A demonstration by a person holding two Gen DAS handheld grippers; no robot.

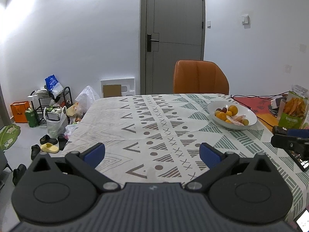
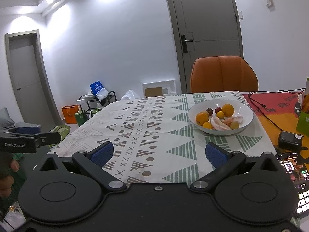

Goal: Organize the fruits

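Note:
A white bowl (image 1: 249,114) (image 2: 245,106) stands on the patterned tablecloth (image 1: 154,127) (image 2: 150,123) at the far right. It holds oranges (image 1: 232,109) (image 2: 227,110), small dark plums (image 2: 209,111), small yellow fruits (image 2: 220,114) and peeled citrus segments (image 2: 219,124). My left gripper (image 1: 152,153) hovers open over the near table, well left of the bowl, with nothing between its blue pads. My right gripper (image 2: 159,153) is also open and empty, nearer than the bowl and slightly left of it. The other gripper shows at each view's edge (image 1: 289,141) (image 2: 29,139).
An orange chair (image 1: 200,77) (image 2: 224,73) stands behind the table's far edge. A snack bag (image 1: 293,110), a black cable (image 2: 266,106), a black charger (image 2: 289,141) and a lit phone (image 2: 293,174) lie to the right. Bags, a rack and shoes (image 1: 48,119) clutter the floor left.

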